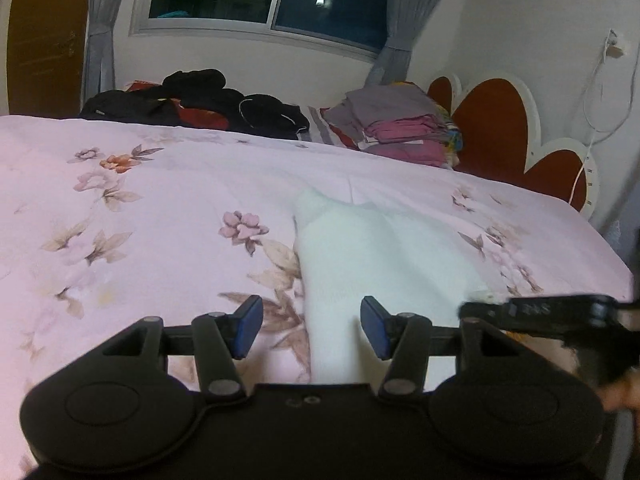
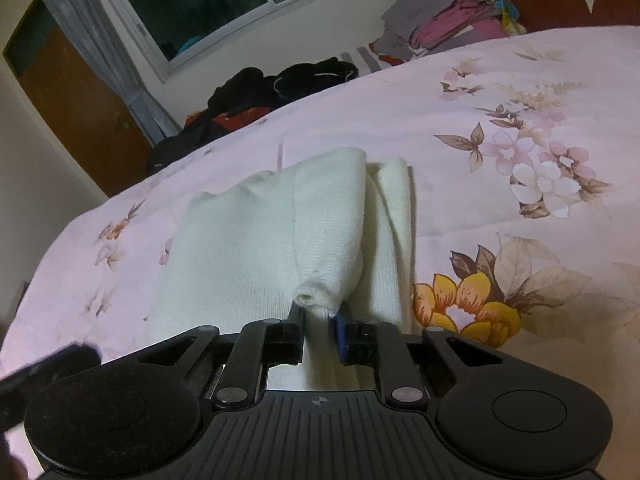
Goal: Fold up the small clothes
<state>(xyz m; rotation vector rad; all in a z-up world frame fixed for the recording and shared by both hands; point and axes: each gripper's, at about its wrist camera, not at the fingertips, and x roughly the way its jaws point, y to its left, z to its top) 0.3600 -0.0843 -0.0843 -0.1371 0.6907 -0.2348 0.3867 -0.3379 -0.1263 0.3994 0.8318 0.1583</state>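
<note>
A small white knitted garment (image 1: pixel 360 252) (image 2: pixel 240 240) lies on a pink flowered bedspread (image 1: pixel 160 220) (image 2: pixel 500 100), with a fold standing up along its middle. My right gripper (image 2: pixel 320 320) is shut on the near corner of that fold, and the cloth bunches into a small roll just above the pads. My left gripper (image 1: pixel 312 326) hangs over the garment's near end with its blue pads (image 1: pixel 248 328) wide apart, so it is open and presses on nothing. The right gripper's tip (image 1: pixel 472 308) shows at the garment's right edge in the left wrist view.
A heap of black and red clothes (image 1: pixel 192 100) (image 2: pixel 280 84) lies at the bed's far side under the window. A folded stack of grey and pink cloth (image 1: pixel 400 124) (image 2: pixel 452 20) sits by the red headboard (image 1: pixel 496 128). The bed's edge drops off at right (image 1: pixel 600 240).
</note>
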